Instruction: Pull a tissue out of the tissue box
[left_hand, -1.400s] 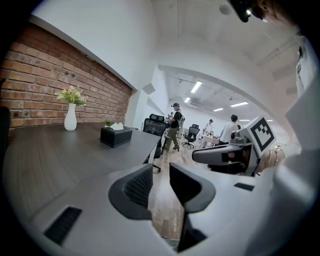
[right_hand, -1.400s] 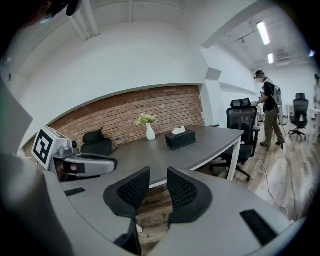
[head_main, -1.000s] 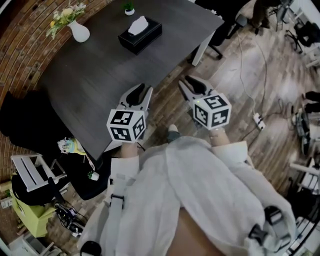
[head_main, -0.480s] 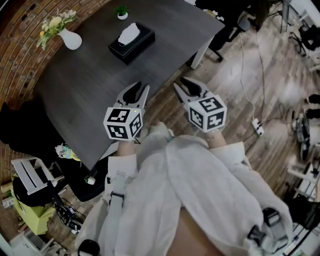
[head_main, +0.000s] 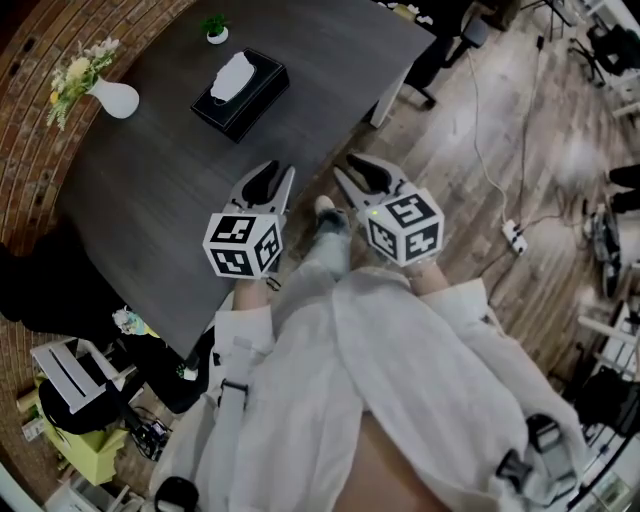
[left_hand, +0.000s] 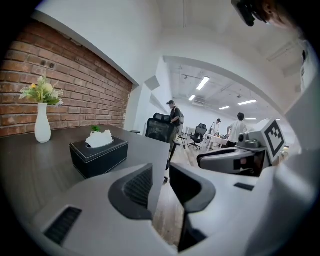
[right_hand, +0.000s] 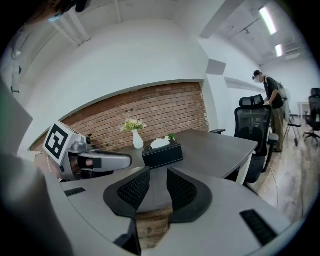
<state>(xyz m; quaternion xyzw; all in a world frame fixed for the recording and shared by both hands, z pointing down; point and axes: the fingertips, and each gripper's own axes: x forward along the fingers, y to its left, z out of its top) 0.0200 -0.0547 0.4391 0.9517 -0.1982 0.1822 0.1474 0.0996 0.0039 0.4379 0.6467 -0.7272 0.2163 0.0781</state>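
Note:
A black tissue box stands on the dark table toward its far side, with a white tissue sticking up from its slot. The box also shows ahead of the left gripper and, smaller, the box ahead of the right one. My left gripper hovers over the table's near edge, well short of the box, open and empty. My right gripper hangs beside it over the wooden floor, open too, nothing between its jaws.
A white vase with flowers and a tiny potted plant stand behind the box. Office chairs stand at the table's far end. Cables and a power strip lie on the floor at right. People stand far off.
Both grippers have moved forward toward the table. The left one now reaches over its near edge. The jaws look unchanged.

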